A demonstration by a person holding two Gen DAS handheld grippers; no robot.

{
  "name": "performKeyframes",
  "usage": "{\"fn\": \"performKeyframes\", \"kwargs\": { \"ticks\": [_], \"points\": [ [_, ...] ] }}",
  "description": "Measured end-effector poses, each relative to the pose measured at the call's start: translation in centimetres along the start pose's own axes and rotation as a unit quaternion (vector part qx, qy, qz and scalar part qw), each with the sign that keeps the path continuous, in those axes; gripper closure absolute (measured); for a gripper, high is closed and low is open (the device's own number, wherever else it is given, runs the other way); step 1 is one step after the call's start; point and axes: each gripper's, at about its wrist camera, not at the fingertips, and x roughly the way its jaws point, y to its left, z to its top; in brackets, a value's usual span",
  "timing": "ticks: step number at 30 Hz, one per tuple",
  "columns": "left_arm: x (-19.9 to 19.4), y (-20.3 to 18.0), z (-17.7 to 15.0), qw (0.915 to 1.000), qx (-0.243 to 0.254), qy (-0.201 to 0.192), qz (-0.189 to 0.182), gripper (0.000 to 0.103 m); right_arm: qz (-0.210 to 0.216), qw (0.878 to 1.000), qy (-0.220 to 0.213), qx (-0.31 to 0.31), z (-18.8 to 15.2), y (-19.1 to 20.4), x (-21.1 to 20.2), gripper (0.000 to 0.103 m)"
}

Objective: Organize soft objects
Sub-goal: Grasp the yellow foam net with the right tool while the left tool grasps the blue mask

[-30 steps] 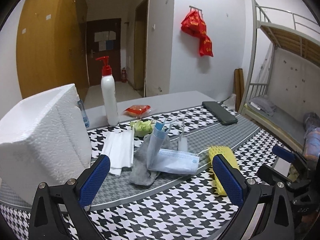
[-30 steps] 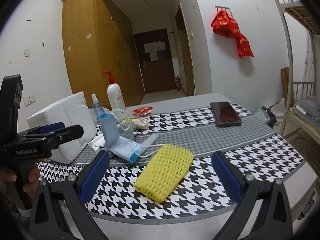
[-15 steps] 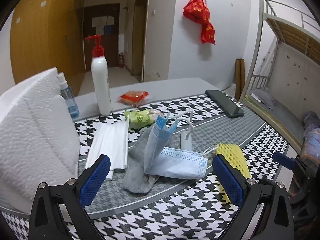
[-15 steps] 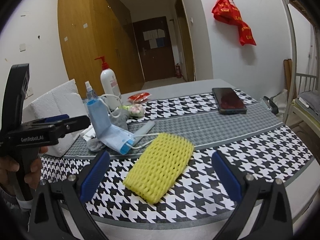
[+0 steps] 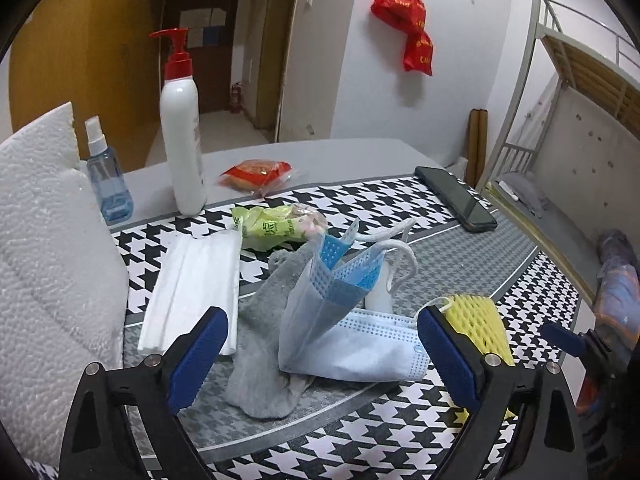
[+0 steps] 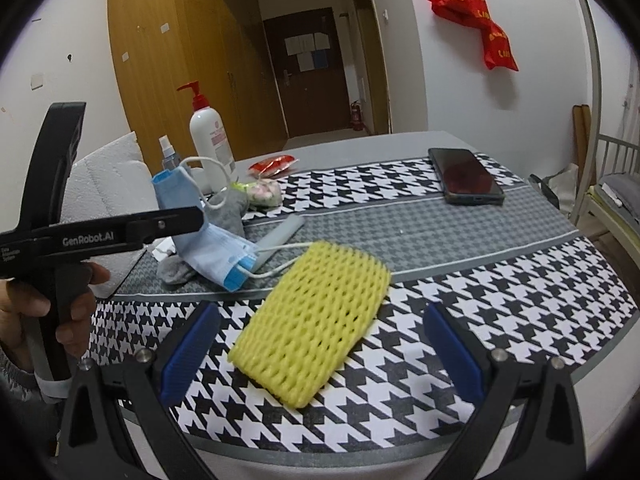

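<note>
A blue face mask [image 5: 344,328] lies folded over a grey sock [image 5: 264,344] on the houndstooth cloth, straight ahead of my open, empty left gripper [image 5: 324,356]. A white folded cloth [image 5: 196,276] lies to their left. A yellow foam net sleeve [image 6: 316,320] lies just ahead of my open, empty right gripper [image 6: 320,352]; it also shows in the left wrist view [image 5: 476,320]. The mask [image 6: 208,240] and sock [image 6: 228,208] sit left of the sleeve, behind the left gripper's body [image 6: 100,232].
A white paper towel pack [image 5: 44,272] stands at the left. A pump bottle [image 5: 180,132], blue spray bottle [image 5: 104,176], red snack packet [image 5: 256,172], green packet [image 5: 276,228] and phone [image 6: 464,176] lie further back. A bunk bed [image 5: 568,128] stands right of the table [image 6: 580,280].
Both grippers have moved forward and lower towards the table; the mask, sock and yellow sleeve loom larger. Nothing on the table has moved.
</note>
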Motion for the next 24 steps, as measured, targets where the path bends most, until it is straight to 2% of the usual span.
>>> {"fn": "performKeyframes", "kwargs": {
  "ticks": [2,7,9,17,19,21,24],
  "points": [
    [0.0,-0.1,-0.1,1.0,0.004,-0.002,-0.002,0.008,-0.002,1.0,0.002,-0.004,0.0,0.1,0.3,0.0],
    [0.2,-0.1,-0.2,1.0,0.007,-0.005,-0.002,0.019,0.006,1.0,0.009,-0.007,0.1,0.1,0.9,0.0],
    [0.4,0.0,-0.2,1.0,0.004,-0.003,-0.005,0.03,0.008,1.0,0.011,-0.01,0.2,0.2,0.9,0.0],
    [1.0,0.0,-0.4,0.9998,0.007,0.006,-0.016,0.043,0.007,0.999,0.03,-0.026,0.3,0.9,1.7,0.0],
    [1.0,0.0,-0.5,0.9997,0.009,0.004,-0.022,0.05,0.007,0.999,0.033,-0.031,0.2,1.1,1.8,0.001],
    [1.1,0.0,-0.5,0.9996,0.009,0.005,-0.026,0.062,0.007,0.999,0.037,-0.032,0.2,1.2,2.0,0.004],
    [1.1,0.1,-0.5,0.9994,0.009,0.004,-0.033,0.067,0.008,0.998,0.046,-0.033,0.1,1.3,2.3,0.013]
  ]
}}
